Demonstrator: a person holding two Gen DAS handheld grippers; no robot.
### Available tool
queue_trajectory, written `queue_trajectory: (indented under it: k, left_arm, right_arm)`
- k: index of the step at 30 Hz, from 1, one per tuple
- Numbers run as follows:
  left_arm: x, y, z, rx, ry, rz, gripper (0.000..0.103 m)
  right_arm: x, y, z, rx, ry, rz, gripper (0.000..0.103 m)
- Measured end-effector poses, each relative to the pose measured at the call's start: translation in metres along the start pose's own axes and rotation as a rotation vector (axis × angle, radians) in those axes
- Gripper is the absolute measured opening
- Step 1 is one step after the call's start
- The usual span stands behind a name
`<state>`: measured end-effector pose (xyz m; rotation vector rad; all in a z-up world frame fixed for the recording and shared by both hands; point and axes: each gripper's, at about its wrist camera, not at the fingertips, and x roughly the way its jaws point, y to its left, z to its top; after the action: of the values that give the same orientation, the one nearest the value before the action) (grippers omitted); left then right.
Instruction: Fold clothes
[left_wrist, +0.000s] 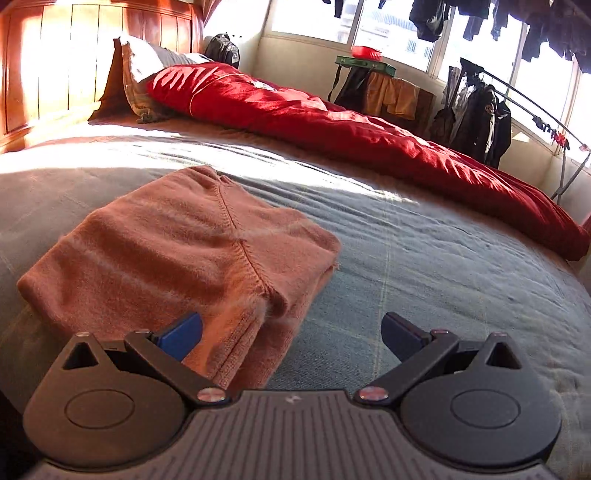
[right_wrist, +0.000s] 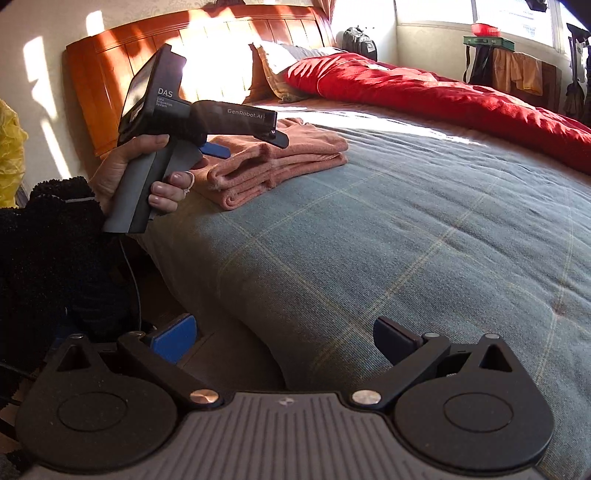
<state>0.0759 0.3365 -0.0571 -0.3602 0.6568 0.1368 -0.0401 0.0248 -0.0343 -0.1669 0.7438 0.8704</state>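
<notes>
A folded salmon-pink garment (left_wrist: 177, 243) lies in a flat stack on the grey-blue bedspread (left_wrist: 424, 266). My left gripper (left_wrist: 291, 332) is open just over the garment's near corner, its left pad above the cloth and nothing held between the fingers. In the right wrist view the same folded garment (right_wrist: 295, 155) sits near the bed's left edge, with the left gripper (right_wrist: 251, 142) held over it by a hand (right_wrist: 125, 170). My right gripper (right_wrist: 284, 338) is open and empty, low at the near edge of the bedspread (right_wrist: 406, 240).
A red duvet (left_wrist: 351, 125) is bunched along the far side of the bed, with a pillow (left_wrist: 136, 74) against the wooden headboard (left_wrist: 55, 62). A clothes rack with dark jackets (left_wrist: 476, 118) and a stool stand by the windows. A black fuzzy sleeve (right_wrist: 48, 258) fills the left.
</notes>
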Motion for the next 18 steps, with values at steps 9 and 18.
queue_trajectory:
  k: [9,18]
  left_arm:
    - [-0.055,-0.023,-0.033,0.126,-0.025,0.149,0.102]
    - [-0.144,-0.041,-0.057,0.048,-0.017,0.227,0.102]
  right_arm:
    - [0.007,0.004,0.006,-0.021,0.002,0.024,0.103]
    - [0.006,0.022,0.037,-0.091,-0.033,-0.035,0.103]
